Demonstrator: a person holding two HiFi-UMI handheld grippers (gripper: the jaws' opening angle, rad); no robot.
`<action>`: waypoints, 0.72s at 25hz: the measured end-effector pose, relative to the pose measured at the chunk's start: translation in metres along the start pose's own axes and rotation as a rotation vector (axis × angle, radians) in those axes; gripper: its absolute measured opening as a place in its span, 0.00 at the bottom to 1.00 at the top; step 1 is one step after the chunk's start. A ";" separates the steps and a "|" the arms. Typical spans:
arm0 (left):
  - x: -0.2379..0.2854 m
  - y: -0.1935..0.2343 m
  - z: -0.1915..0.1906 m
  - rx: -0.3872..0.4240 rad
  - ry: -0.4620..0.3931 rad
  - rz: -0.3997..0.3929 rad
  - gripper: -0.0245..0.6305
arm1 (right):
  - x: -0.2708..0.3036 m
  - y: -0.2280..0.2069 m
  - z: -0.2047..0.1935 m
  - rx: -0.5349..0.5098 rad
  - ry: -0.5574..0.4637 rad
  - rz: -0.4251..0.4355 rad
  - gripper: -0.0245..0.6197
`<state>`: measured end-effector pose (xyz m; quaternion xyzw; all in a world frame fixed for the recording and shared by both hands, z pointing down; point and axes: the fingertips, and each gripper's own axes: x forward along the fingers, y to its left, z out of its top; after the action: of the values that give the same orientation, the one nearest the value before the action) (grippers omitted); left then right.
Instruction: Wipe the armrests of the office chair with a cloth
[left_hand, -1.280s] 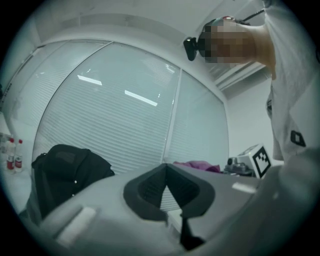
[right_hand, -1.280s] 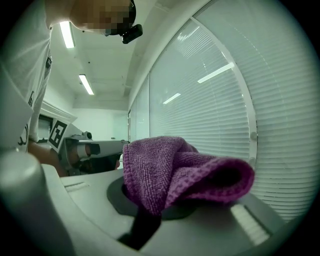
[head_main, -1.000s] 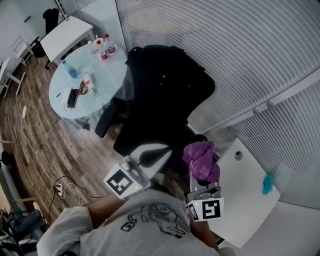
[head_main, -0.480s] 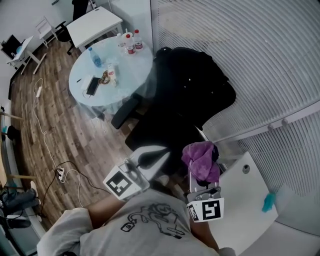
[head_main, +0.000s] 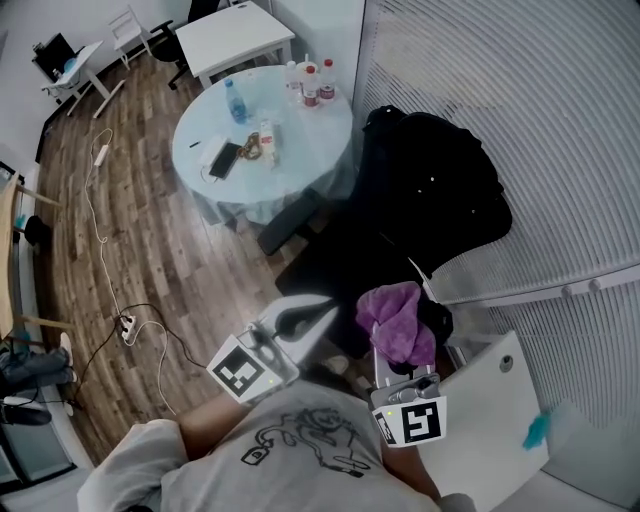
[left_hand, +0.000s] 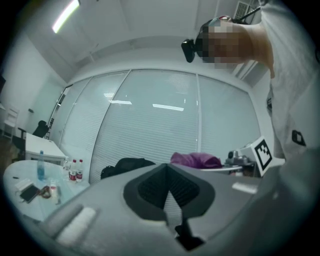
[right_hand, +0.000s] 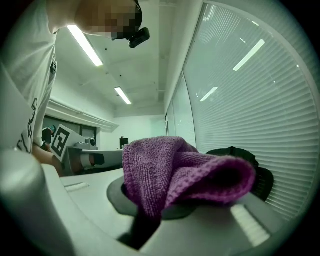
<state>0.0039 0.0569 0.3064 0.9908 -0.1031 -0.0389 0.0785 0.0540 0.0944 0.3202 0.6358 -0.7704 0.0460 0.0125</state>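
Nearest the person, both grippers are held out just in front of the chest. The left gripper (head_main: 303, 314) has its jaws closed together with nothing between them, and it points toward the seat. The right gripper (head_main: 403, 372) is clamped on a purple cloth (head_main: 393, 318). The cloth is pinched low down, and most of it bulges loose above the jaws in a thick fold.

Just beyond the cloth is the black office chair (head_main: 420, 190), with its back close to the slatted blinds. One armrest (head_main: 289, 221) sticks out on the side away from the cloth. The armrest on the cloth's side is lost in the dark shape of the chair, so I cannot tell whether the cloth touches it. Wiping does not look to be under way yet.

A white desk (head_main: 490, 410) stands just beside the right gripper. Beyond the chair, a round glass table (head_main: 325, 150) holds bottles (head_main: 310, 80) and a phone (head_main: 224, 158), close to the visible armrest.

The main risk is the cloth. So little of it is gripped that a firm drag along an armrest could pull it free or roll it into a lump. The chair would likely swivel or roll under sideways pressure, spoiling the stroke and perhaps bumping the table and its bottles. The empty left gripper could brace the chair.
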 end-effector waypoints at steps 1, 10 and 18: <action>-0.008 0.009 0.003 0.001 -0.004 0.010 0.04 | 0.010 0.008 0.001 -0.002 0.000 0.013 0.10; -0.085 0.110 0.025 0.003 -0.016 0.078 0.04 | 0.116 0.087 0.014 -0.042 -0.008 0.089 0.10; -0.148 0.199 0.049 0.018 -0.029 0.106 0.04 | 0.208 0.151 0.018 -0.061 0.002 0.126 0.10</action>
<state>-0.1843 -0.1116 0.2995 0.9840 -0.1567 -0.0480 0.0699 -0.1330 -0.0822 0.3096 0.5853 -0.8099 0.0239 0.0298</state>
